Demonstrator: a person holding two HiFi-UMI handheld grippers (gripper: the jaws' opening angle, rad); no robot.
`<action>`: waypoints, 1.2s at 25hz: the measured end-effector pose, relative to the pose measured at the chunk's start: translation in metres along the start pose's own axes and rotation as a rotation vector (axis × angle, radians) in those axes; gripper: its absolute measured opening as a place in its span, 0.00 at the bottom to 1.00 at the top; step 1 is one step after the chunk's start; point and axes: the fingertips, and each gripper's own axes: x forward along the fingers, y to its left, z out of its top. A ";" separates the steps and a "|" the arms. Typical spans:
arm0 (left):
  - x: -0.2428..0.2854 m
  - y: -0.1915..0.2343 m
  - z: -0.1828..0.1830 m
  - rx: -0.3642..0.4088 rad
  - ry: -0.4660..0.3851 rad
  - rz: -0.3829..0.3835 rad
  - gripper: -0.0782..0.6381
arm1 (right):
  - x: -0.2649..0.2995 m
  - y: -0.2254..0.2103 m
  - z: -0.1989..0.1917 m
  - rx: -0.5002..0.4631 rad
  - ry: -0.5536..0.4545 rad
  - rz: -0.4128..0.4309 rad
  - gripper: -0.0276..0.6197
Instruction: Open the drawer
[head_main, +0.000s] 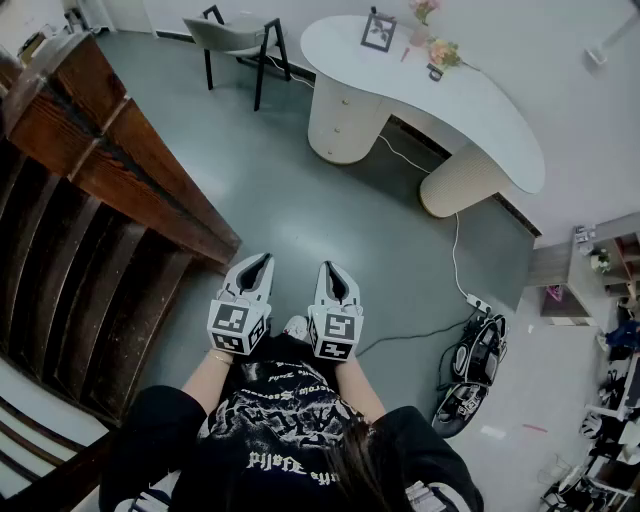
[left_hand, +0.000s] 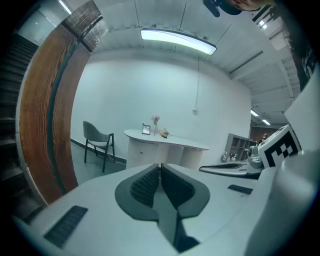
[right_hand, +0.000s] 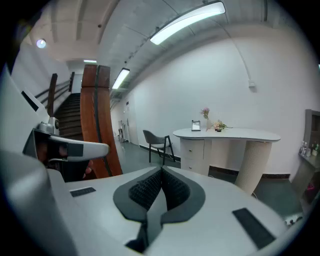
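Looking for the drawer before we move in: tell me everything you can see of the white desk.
The white desk has a curved, kidney-shaped top that looks smooth and matte, and it stands close to the wall. It rests on two rounded supports: a plain pedestal with small-knobbed drawer fronts that look shut, and a ribbed pedestal. A picture frame and flowers stand at one end of the top.

Smooth grey floor throughout. Against the plain white wall, a white kidney-shaped desk on two round pedestals, with a framed picture and flowers on top. Beside it, a grey chair on dark legs. At the left, a dark wooden staircase. Overhead, a long lit strip lamp.
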 end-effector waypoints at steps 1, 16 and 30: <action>0.000 0.001 0.000 -0.002 -0.003 0.004 0.15 | 0.001 0.001 0.000 -0.001 -0.001 0.003 0.08; 0.024 0.024 0.008 0.016 -0.013 -0.001 0.15 | 0.026 -0.010 0.008 0.069 -0.047 0.013 0.08; 0.135 0.100 0.069 0.027 0.026 -0.094 0.15 | 0.137 -0.039 0.072 0.149 -0.025 -0.056 0.08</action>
